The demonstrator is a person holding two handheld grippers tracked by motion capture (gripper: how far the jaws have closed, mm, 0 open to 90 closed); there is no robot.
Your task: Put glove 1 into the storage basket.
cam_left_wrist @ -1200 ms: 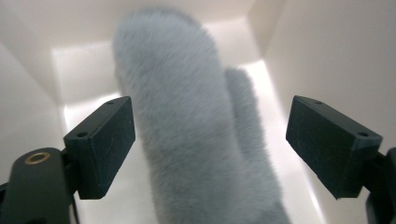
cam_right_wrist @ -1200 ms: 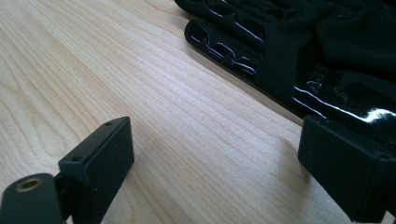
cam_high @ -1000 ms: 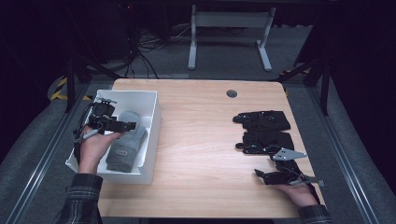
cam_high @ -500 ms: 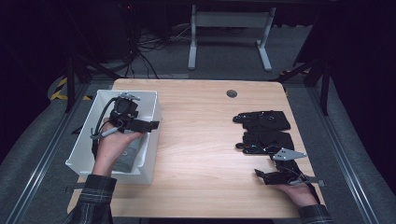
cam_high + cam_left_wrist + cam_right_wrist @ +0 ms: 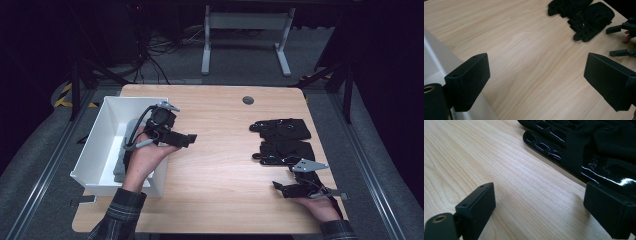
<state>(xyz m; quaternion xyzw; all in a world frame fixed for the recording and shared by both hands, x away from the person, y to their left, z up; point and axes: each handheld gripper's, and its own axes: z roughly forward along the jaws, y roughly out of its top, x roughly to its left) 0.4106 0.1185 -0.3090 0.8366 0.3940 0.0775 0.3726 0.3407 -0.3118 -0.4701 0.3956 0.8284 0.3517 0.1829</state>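
Lying across the surface (image 5: 220, 165) to the right of the left gripper (image 5: 187, 140) (jaws apart, empty), the black gloves (image 5: 282, 140) sit just beside the right gripper (image 5: 280, 189), jaws likewise spread.

High view is looking forward and down over the whole table (image 5: 220, 150), both gripper views are riding low and close, facing across the wood toward the black gloves (image 5: 584, 17), which all three are sharing.

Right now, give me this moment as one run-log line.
left gripper: open, empty, just opened further, over white bin edge | right gripper: open, empty, beside black gloves | grey item: in bin
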